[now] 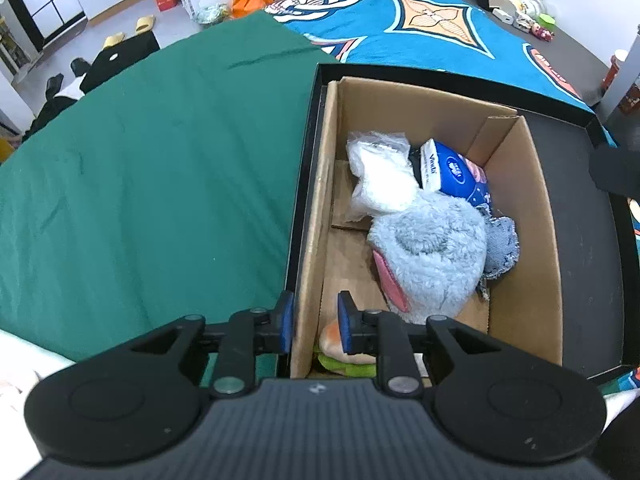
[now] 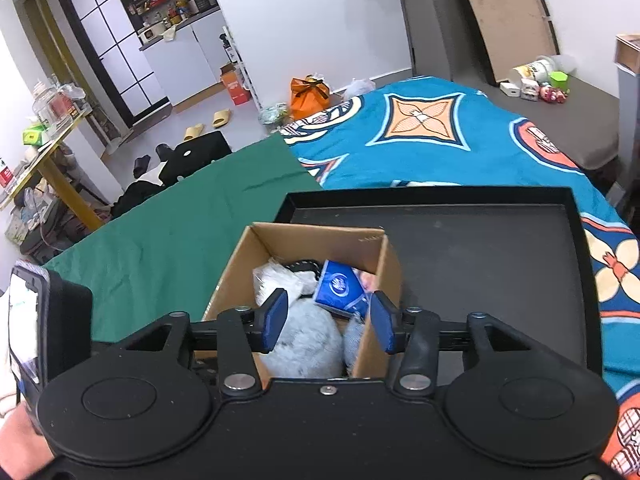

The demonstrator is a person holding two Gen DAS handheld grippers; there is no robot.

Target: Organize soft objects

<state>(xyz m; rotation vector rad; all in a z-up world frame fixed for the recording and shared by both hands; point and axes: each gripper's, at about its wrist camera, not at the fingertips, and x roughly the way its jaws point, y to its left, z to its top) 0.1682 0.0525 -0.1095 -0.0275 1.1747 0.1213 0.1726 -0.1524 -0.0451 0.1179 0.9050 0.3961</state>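
1. Over the bed, in the left wrist view, my left tool (image 1: 316, 322) has its jaws close together astride the left wall of the cardboard box (image 1: 532, 208). I cannot tell whether the pads press on that wall.
2. The soft things already lie in the box: a blue-grey plush (image 1: 432, 256), a clear bag of white stuff (image 1: 380, 172), a tissue pack (image 1: 452, 168), a scrap of denim (image 1: 504, 244), and a burger-like plush (image 1: 340, 348) just under my tool.
3. Risk here: if I pull or twist while astride the wall, I think the light box could slide on the black tray (image 1: 580, 200) or its wall could buckle.
4. Writing: the pack's white edge reads "Vinda", as far as I can make out.
5. In the right wrist view, my right tool (image 2: 328, 322) hangs over the box (image 2: 312, 236) with jaws apart and nothing held between them.
6. Risk: the tissue pack (image 2: 340, 284) sits propped high against the plush (image 2: 304, 344), so a careless dip could snag it or catch the near wall and tip the box onto the tray (image 2: 480, 260).
7. The print on the orange carton (image 2: 236, 86) on the floor is too small to read.
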